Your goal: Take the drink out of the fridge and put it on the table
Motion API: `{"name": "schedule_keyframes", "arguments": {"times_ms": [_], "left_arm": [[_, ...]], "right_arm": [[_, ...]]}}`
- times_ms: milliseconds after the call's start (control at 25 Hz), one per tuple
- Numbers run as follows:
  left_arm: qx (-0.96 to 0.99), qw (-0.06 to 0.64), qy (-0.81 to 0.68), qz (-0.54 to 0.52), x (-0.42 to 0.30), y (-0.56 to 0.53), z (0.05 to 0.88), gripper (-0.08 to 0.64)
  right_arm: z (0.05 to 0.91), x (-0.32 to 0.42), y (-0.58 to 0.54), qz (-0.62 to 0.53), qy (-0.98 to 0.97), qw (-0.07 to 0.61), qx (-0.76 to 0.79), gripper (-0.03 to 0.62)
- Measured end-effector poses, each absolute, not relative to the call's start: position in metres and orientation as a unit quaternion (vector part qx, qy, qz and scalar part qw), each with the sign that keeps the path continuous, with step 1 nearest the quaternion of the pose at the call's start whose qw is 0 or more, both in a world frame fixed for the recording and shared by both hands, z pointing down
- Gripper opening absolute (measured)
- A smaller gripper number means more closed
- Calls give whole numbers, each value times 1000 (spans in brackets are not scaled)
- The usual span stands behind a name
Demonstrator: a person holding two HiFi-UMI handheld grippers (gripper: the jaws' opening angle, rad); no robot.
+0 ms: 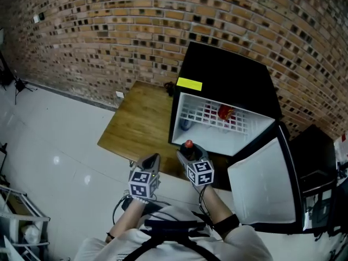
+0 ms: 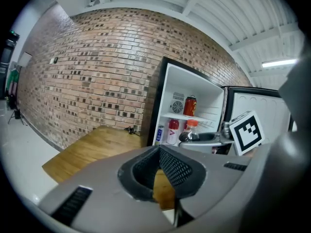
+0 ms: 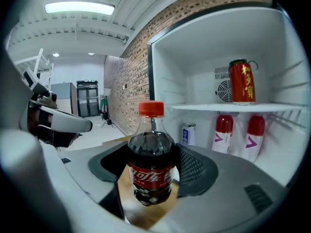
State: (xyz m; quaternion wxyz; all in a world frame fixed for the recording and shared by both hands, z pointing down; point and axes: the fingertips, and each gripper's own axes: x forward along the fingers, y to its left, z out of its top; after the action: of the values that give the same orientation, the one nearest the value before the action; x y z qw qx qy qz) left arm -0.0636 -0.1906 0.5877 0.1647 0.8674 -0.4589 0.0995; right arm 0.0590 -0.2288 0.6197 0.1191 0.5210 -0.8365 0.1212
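upright cola bottle (image 3: 150, 154) — red cap — before the open fridge (image 1: 234, 80)

Ceiling strip light (image 3: 80, 7) glows; fisheye edges darken.

Wooden table (image 1: 142, 125) top open left of fridge (image 1: 228, 86), door (image 1: 266, 181) swung wide (right side), brick wall (image 1: 109, 31) behind

Wooden table (image 1: 138, 121), black cable (image 1: 169, 86) at its back edge, fridge shelf (image 3: 204, 108) bearing upright red can (image 3: 242, 81)
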Motion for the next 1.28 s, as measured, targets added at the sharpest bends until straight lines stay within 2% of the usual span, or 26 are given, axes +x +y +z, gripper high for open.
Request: {"name": "schedule_keyframes", "arguments": {"times_ms": [560, 840, 1280], "left_arm": [[861, 170, -465, 112, -97, -187, 605, 2], [860, 174, -467, 110, -100, -194, 605, 2], [858, 183, -466, 113, -97, -195, 609, 2]], "right_arm": [[709, -47, -286, 128, -849, 132, 496, 327], [735, -61, -293, 137, -845, 165, 489, 328], [744, -55, -288, 137, -851, 166, 479, 333]]}}
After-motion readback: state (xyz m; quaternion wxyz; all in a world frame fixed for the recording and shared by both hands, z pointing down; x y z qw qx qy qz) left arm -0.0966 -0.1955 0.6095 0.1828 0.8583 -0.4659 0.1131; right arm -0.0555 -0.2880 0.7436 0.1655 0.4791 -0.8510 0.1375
